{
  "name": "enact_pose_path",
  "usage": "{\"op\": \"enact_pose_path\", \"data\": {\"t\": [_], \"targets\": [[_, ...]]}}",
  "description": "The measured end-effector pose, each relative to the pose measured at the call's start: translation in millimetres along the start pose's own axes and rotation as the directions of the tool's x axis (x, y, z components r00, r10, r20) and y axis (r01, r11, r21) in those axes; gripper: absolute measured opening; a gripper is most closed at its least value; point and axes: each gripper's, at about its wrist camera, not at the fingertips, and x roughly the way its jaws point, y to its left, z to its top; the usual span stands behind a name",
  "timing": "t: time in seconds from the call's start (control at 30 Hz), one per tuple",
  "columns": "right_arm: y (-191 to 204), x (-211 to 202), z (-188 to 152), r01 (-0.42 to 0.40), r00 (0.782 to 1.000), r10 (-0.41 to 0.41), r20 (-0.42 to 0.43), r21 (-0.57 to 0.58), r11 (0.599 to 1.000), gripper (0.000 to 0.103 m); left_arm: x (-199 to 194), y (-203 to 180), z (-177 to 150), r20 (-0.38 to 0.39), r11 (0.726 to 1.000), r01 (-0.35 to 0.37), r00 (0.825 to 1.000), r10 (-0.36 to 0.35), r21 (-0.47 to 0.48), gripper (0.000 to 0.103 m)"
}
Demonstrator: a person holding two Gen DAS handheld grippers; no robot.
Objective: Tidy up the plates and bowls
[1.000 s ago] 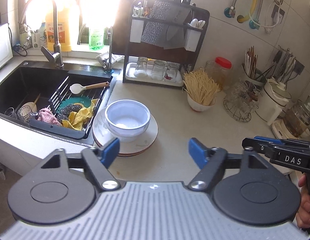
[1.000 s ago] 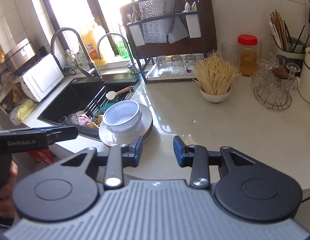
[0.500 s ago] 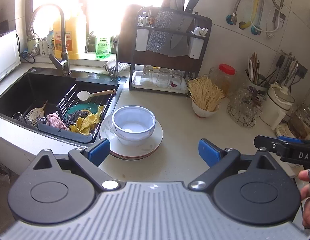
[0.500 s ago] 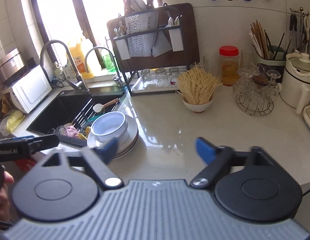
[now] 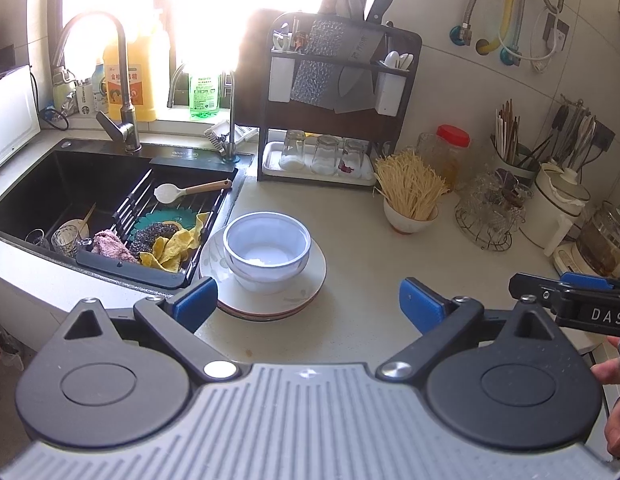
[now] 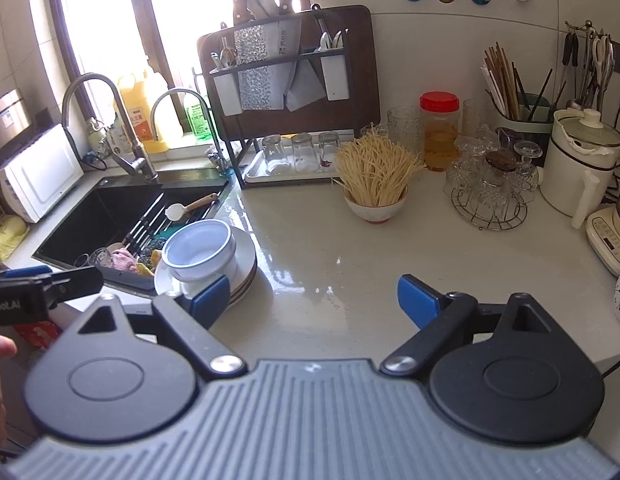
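Both grippers are held over the near edge of the tabletop (image 5: 350, 216), tilted downward and aimed at the sink corner.

Left gripper (image 5: 307, 302): jaws spread wide, nothing between the pads; they have just been opening. Its left pad overlaps the near rim of the plate stack in the picture; contact cannot be told.

Right gripper (image 6: 314, 300): jaws also wide, having just been opening, with only bare tabletop between them.

Task items: white bowl (image 5: 266, 249) sits upright on a stack of plates (image 5: 305, 284), on the tabletop just beside the sink (image 5: 69, 184).

Left view only: the right gripper's side arm marked "DAS" at the right edge, with fingers (image 5: 608, 372) of the holding hand below it. The bowl lies nearly centred ahead.

Right view only: the left gripper's body at the left edge, a white kettle (image 6: 582, 160), and a white appliance (image 6: 37, 176) left of the sink. Here the bowl and plates sit off to the left, partly behind the left pad.
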Motion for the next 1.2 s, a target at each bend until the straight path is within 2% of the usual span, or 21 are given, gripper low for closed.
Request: {"op": "enact_pose_path", "data": {"t": [0.7,1.2], "targets": [[2.3,1.1,0.4,0.0,1.0,0.0,0.001,0.001,1.0,0.092,6.6,-0.4,4.2,-0.011,0.999,-0.039,0.999,0.039,0.032,0.099],[12.3,3.6,2.9,0.026,1.0,-0.026,0.009,-0.024,0.999,0.092,10.3,7.1,4.9,-0.005,0.999,-0.02,1.0,0.02,0.03,0.099]]}}
